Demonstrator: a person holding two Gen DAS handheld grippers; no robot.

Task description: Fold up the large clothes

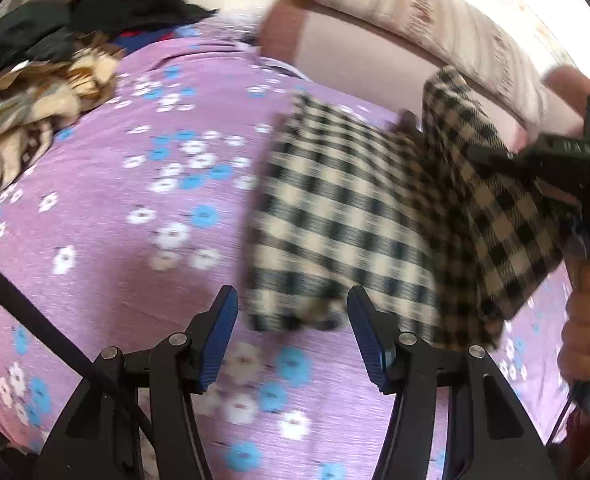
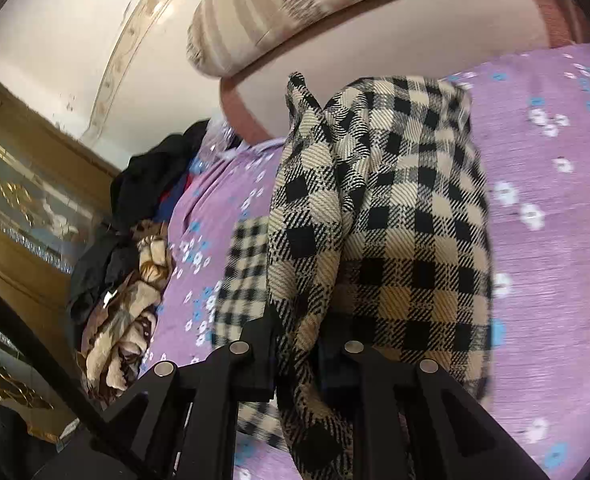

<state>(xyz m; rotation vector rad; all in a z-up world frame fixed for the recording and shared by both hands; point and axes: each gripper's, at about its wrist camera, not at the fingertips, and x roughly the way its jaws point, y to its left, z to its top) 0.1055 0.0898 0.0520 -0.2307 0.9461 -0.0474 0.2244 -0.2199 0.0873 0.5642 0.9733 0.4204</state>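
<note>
Garment: black-and-cream checked woven cloth [image 1: 347, 220], coarse twill weave, partly folded on the bed, one edge lifted at 3 o'clock.
Bed: lilac ribbed sheet [image 1: 107, 200] with white and blue flowers.
Left tongs [image 1: 293, 300]: spread apart, blue ribbed pads, holding nothing.
Right tongs [image 2: 307, 344]: clenched on the checked cloth.
Pile: brown-and-beige patterned blanket [image 1: 27, 116], dark clothes [image 1: 95, 8] at 10 o'clock.
Writing: none readable.
</note>
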